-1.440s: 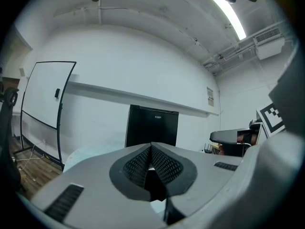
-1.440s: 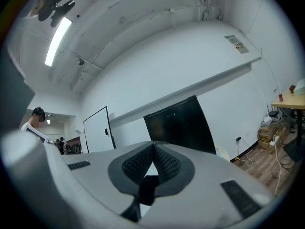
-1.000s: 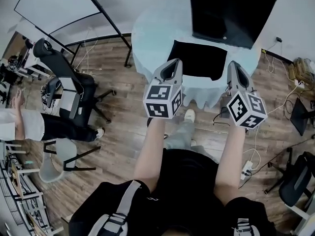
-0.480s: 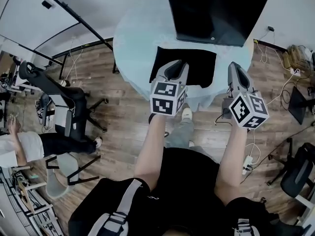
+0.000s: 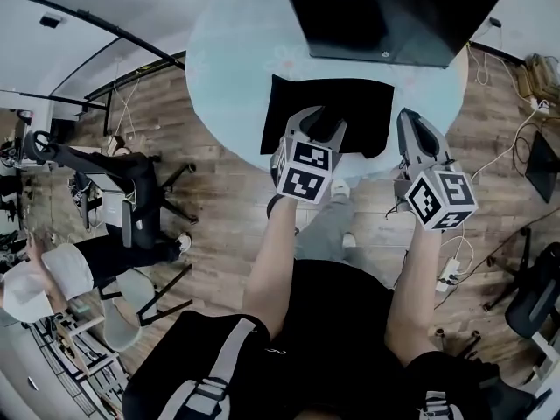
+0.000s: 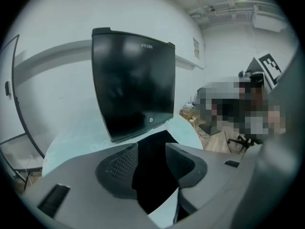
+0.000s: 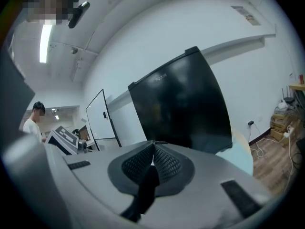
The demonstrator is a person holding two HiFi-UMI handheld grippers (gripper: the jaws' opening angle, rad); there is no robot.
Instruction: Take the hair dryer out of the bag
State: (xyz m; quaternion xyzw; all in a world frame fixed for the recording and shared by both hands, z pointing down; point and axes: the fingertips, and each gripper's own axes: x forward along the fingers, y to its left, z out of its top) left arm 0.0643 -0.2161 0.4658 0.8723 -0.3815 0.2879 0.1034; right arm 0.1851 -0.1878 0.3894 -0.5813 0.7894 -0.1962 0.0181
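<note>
the bag (image 5: pixel 359 103) is a flat, plain black rectangle lying on the pale round table (image 5: pixel 227 59), just in front of the black box (image 5: pixel 385 7). its long side runs left to right in the head view, along the box's front, and its opening cannot be made out. the left gripper (image 5: pixel 322 122) over its near edge has just been spreading its jaws, nothing pressed between them, while the right gripper (image 5: pixel 409 119) is clenched on nothing.

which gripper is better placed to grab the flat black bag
Left. The left gripper hangs over the near edge of the flat black bag, its empty jaws just opening. The right gripper is shut, off the bag's right edge.
</note>
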